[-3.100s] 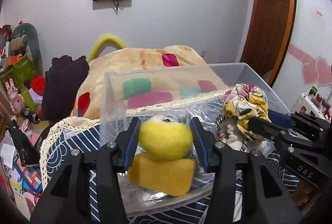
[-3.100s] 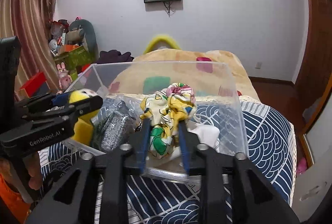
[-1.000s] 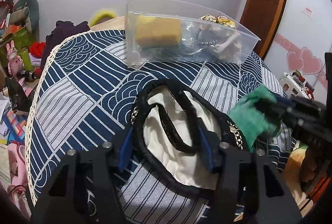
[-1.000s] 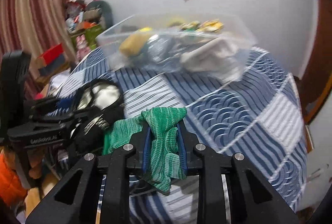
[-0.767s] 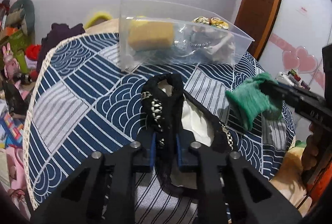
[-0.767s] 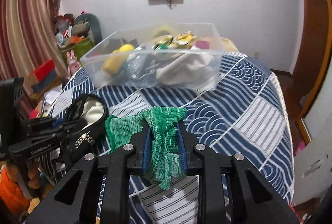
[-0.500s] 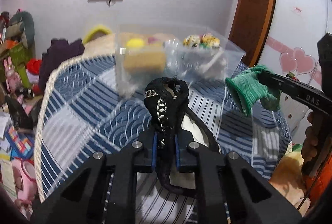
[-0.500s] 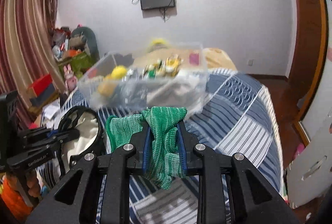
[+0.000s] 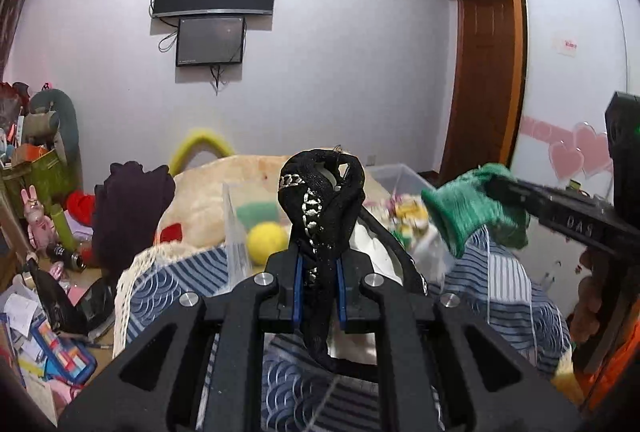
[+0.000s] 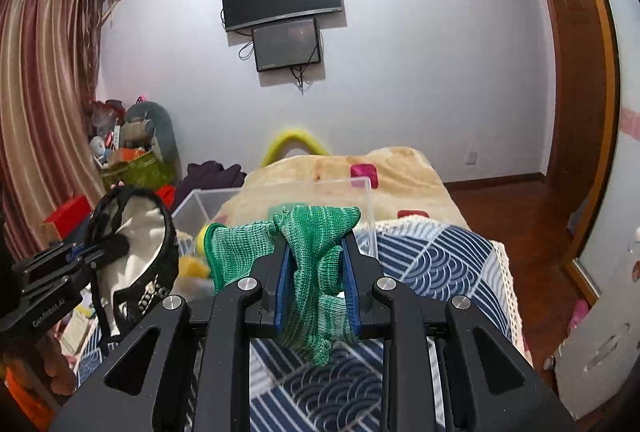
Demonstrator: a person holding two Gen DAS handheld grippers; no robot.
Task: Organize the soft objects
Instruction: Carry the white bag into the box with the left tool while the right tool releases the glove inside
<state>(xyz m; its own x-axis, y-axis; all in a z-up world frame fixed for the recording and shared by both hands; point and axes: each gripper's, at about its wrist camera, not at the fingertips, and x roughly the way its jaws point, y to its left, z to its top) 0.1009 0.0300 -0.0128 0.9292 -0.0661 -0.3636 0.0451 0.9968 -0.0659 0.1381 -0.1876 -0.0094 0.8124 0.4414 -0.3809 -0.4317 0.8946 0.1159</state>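
Observation:
My left gripper (image 9: 318,268) is shut on the black rim of a black-and-white cloth bag (image 9: 320,200), held up above the bed; the bag also shows in the right wrist view (image 10: 136,232) at the left. My right gripper (image 10: 316,264) is shut on a green knitted glove (image 10: 316,244), also raised; the glove shows at the right of the left wrist view (image 9: 468,208). Beyond both is a clear plastic bin (image 10: 340,188) on the bed, holding a yellow ball (image 9: 266,238) and other soft items.
The bed has a blue-and-white patterned cover (image 10: 432,256) and a beige blanket (image 10: 384,168) behind the bin. Cluttered boxes and toys (image 9: 40,192) stand on the floor at the left. A wooden door (image 9: 480,92) is at the right.
Both grippers have risen from the bed cover and moved toward the bin, the left lifting the bag by its rim, the right carrying the green glove.

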